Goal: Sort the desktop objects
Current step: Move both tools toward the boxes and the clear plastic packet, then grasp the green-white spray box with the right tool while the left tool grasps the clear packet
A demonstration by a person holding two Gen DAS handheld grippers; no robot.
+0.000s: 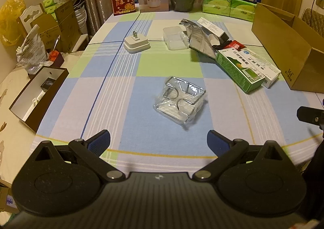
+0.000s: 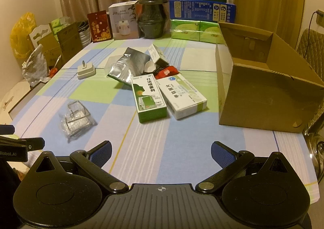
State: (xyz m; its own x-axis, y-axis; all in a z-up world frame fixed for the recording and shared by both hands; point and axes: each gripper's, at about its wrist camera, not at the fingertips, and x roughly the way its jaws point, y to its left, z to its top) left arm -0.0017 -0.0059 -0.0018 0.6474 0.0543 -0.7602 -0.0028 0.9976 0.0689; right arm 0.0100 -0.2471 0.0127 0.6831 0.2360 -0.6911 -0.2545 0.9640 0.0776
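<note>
Here both claws hang spread and empty over the checked surface [image 1: 97,91]. The left claw [image 1: 158,142] faces a clear plastic packet [image 1: 180,100]; the right claw [image 2: 161,153] faces a green medicine box [image 2: 148,100] touching a white one [image 2: 182,97], near an open cardboard box [image 2: 263,91].

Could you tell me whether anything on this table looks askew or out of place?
Yes. The green medicine box and white medicine box lie flat at angles in a loose heap with a crumpled silver foil pouch. The white plug adapter rests prongs up, and the clear plastic packet sits alone.
</note>
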